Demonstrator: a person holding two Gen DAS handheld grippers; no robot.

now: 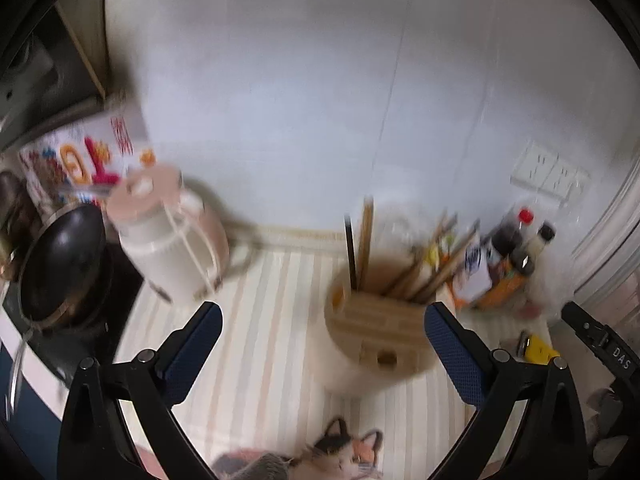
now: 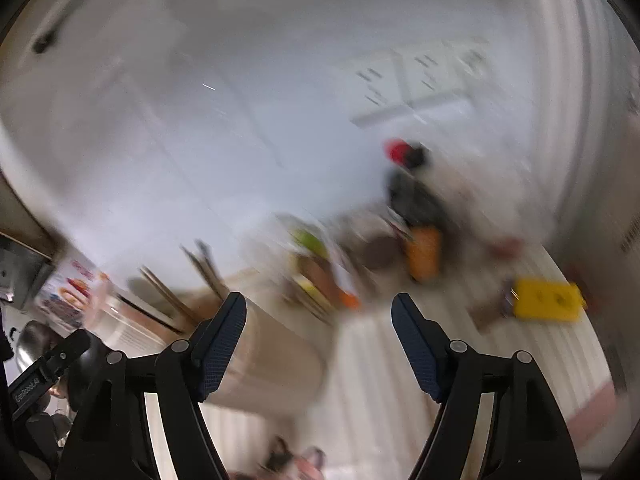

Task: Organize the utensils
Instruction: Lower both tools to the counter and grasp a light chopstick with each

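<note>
Left gripper [image 1: 323,325]: textured blue pads spread wide, nothing clasped. Right gripper [image 2: 319,318]: jaws parted, likewise empty. Just ahead of the left one, a round wooden utensil holder [image 1: 378,334] stands upright on the striped mat [image 1: 256,320], chopsticks [image 1: 424,264] leaning inside. Open mat lies to its left. Beyond: cream kettle [image 1: 176,248], dark wok [image 1: 60,268], sauce bottles [image 1: 516,248], white tiled wall [image 1: 320,100].

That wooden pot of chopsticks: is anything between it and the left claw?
Nothing visible. The utensil holder stands on bare striped mat just ahead of the open left gripper, nearer its right finger. The kettle sits off to the left.
</note>
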